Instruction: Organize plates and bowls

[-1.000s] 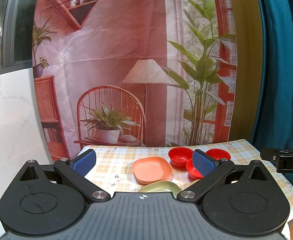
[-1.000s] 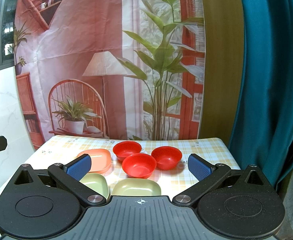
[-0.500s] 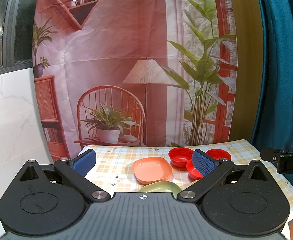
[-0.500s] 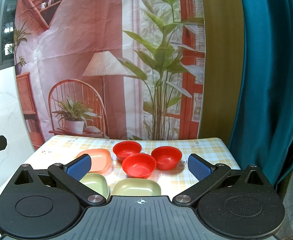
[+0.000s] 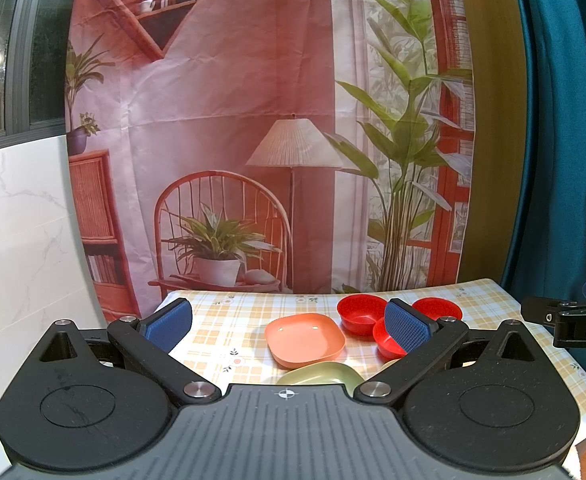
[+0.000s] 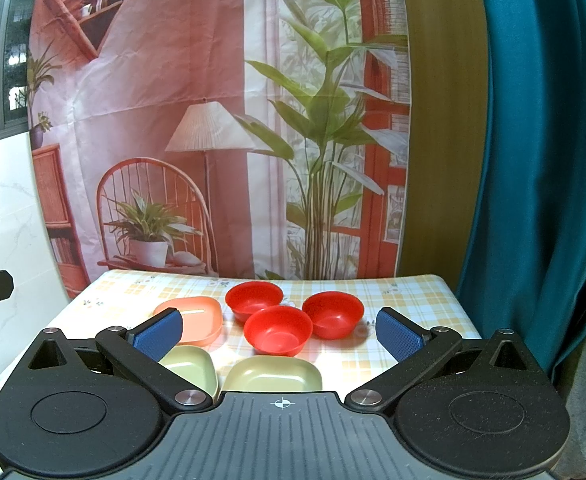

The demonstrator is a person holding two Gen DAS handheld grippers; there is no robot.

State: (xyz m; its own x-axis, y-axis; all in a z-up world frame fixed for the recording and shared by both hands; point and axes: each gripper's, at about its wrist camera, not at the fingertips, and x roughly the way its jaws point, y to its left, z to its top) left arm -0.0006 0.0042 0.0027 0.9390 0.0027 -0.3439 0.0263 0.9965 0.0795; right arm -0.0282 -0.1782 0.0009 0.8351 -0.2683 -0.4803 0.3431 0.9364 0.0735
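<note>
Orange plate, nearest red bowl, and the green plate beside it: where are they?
orange plate (image 5: 303,338), left wrist view, on its flat centre.
nearest red bowl (image 6: 278,330), right wrist view, on its inside.
green plate (image 6: 273,374), right wrist view, on its inner floor.

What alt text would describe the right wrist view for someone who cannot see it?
The open right gripper hovers over a checked table holding three red bowls, one orange plate and two green plates, none stacked. A printed room backdrop hangs behind.
</note>
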